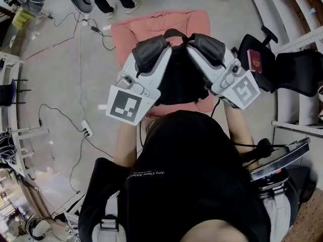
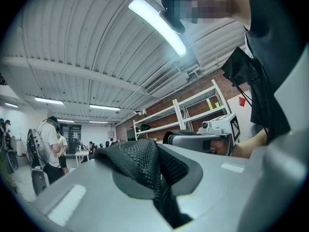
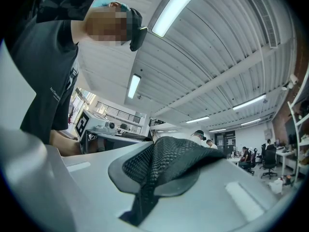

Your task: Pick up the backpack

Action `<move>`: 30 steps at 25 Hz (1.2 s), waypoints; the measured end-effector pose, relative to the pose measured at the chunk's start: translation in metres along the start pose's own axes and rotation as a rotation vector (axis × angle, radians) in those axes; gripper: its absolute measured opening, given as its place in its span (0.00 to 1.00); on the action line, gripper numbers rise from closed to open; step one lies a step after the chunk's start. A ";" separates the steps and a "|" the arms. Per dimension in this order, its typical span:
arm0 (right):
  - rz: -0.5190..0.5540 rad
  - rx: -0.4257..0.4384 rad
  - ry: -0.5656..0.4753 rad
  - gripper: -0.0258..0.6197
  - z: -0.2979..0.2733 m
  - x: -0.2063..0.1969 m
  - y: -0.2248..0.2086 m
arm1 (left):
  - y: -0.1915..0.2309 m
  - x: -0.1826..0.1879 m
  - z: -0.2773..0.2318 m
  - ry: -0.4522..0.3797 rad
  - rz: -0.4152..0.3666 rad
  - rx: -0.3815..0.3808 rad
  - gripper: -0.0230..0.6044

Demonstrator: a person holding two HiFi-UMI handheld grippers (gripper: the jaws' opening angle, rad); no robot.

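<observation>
A black backpack [image 1: 179, 79] hangs in front of me over a pink cloth [image 1: 132, 33] spread on the floor, its top handle [image 1: 174, 33] arching up between my grippers. My left gripper [image 1: 151, 52] is shut on a black mesh shoulder strap [image 2: 145, 161]. The strap bunches out over the closed jaws of that left gripper [image 2: 147, 180]. My right gripper [image 1: 208, 47] is shut on the other mesh strap [image 3: 166, 161], pinched in the right gripper [image 3: 154, 182]. Both point roughly level, toward each other; each shows in the other's view as a grey gripper [image 2: 203, 140] and marker cube [image 3: 89, 124].
A black office chair [image 1: 295, 72] stands at the right with a maroon booklet [image 1: 255, 60] on its seat. Cables and a power strip [image 1: 87, 131] trail over the grey floor at the left. A person's feet [image 1: 117, 4] stand beyond the cloth. Shelving lines the left edge.
</observation>
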State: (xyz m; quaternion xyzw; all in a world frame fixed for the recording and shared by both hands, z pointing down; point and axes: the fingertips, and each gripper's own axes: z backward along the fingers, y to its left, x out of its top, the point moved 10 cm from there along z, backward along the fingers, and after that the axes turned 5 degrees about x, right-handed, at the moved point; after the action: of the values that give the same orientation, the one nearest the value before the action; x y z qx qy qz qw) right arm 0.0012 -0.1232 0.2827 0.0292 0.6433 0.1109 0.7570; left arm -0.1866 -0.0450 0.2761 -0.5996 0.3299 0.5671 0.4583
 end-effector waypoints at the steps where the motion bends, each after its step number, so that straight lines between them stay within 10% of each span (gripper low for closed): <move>1: 0.001 0.007 0.002 0.09 0.000 -0.001 0.000 | 0.000 0.000 0.000 0.000 0.005 0.003 0.07; 30: 0.023 -0.028 0.050 0.09 -0.027 -0.012 0.003 | 0.000 -0.009 -0.006 0.042 -0.021 0.145 0.07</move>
State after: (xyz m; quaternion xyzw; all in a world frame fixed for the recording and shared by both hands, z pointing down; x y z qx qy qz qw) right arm -0.0270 -0.1256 0.2908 0.0233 0.6602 0.1291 0.7395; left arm -0.1856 -0.0518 0.2848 -0.5799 0.3734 0.5241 0.4996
